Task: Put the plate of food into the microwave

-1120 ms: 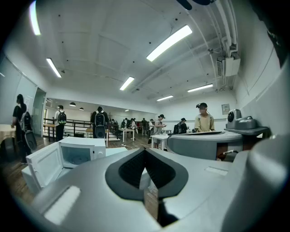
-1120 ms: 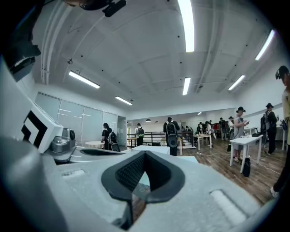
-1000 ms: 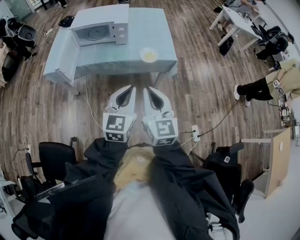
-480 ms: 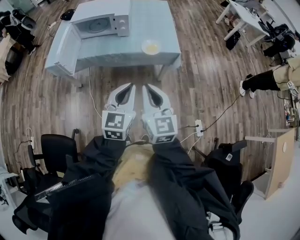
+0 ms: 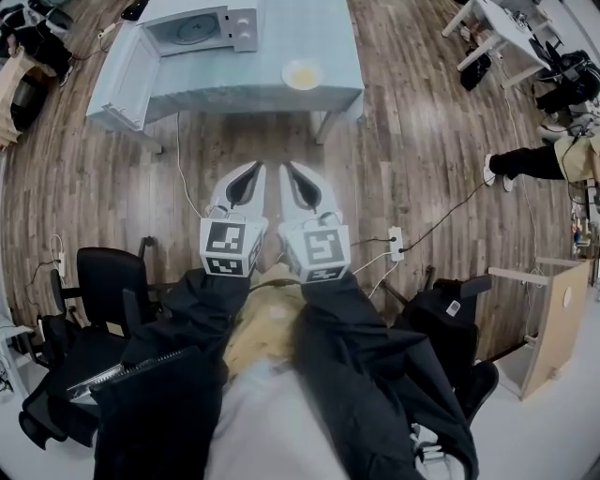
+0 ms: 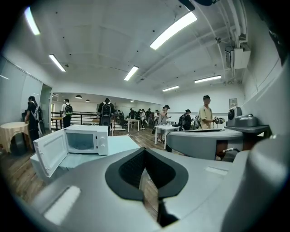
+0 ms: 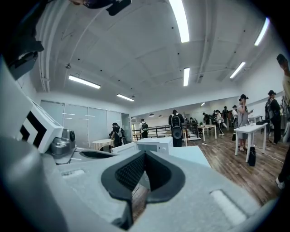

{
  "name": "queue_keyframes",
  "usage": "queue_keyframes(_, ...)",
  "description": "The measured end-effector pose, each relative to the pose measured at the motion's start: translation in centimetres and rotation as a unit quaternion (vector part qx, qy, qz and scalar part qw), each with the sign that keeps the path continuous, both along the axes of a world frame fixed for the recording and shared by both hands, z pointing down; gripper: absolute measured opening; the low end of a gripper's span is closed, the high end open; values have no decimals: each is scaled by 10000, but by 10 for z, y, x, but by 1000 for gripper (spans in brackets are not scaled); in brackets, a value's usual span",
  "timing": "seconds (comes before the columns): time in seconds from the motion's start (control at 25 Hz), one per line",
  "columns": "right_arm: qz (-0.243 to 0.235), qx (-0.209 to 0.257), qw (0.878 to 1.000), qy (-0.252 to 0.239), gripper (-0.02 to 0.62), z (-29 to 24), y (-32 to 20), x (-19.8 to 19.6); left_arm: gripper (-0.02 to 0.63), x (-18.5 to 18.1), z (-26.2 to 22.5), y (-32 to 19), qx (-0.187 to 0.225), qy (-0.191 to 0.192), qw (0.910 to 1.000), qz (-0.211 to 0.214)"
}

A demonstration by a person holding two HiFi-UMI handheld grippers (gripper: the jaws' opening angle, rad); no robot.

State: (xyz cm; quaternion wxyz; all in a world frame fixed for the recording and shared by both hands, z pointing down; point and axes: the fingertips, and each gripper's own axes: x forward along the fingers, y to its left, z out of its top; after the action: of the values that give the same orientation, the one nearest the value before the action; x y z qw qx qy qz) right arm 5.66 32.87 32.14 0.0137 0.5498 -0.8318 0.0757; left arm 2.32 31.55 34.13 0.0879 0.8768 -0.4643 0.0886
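Note:
A white microwave [image 5: 202, 26] stands on a pale blue table [image 5: 281, 94] at the far end of the head view, its door [image 5: 117, 66] swung open to the left. The plate of food [image 5: 302, 74], white with something yellow on it, sits near the table's front right edge. My left gripper [image 5: 253, 171] and right gripper [image 5: 290, 171] are held side by side over the wooden floor, well short of the table. Both are shut and empty. The left gripper view shows the left gripper [image 6: 145, 153] pointing toward the microwave [image 6: 86, 139]; the right gripper [image 7: 145, 156] also faces the microwave [image 7: 154, 145].
Black office chairs [image 5: 108, 291] stand at the left and lower right. A power strip [image 5: 395, 254] with cables lies on the floor to the right. A white desk [image 5: 497, 28], a seated person's legs [image 5: 525, 161] and a wooden cabinet [image 5: 553, 319] are at the right. People stand in the background.
The table, microwave and plate have slid up in the head view as the person moves forward. Both grippers stay shut, side by side.

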Motion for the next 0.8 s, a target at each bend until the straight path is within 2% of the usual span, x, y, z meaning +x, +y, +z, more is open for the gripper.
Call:
queue_keyframes(0.4, 117, -74, 9999, 10, -3, 13, -1, 12, 3, 15, 14, 3, -178, -26, 9998, 83)
queue_keyframes(0.6, 239, -193, 9995, 44, -3, 24, -23, 10, 2, 10, 26, -23, -277, 41, 9995, 148)
queue_keyframes(0.8, 416, -127, 9989, 170, -3, 17, -57, 16, 2, 18, 18, -62, -178, 179, 9992, 324)
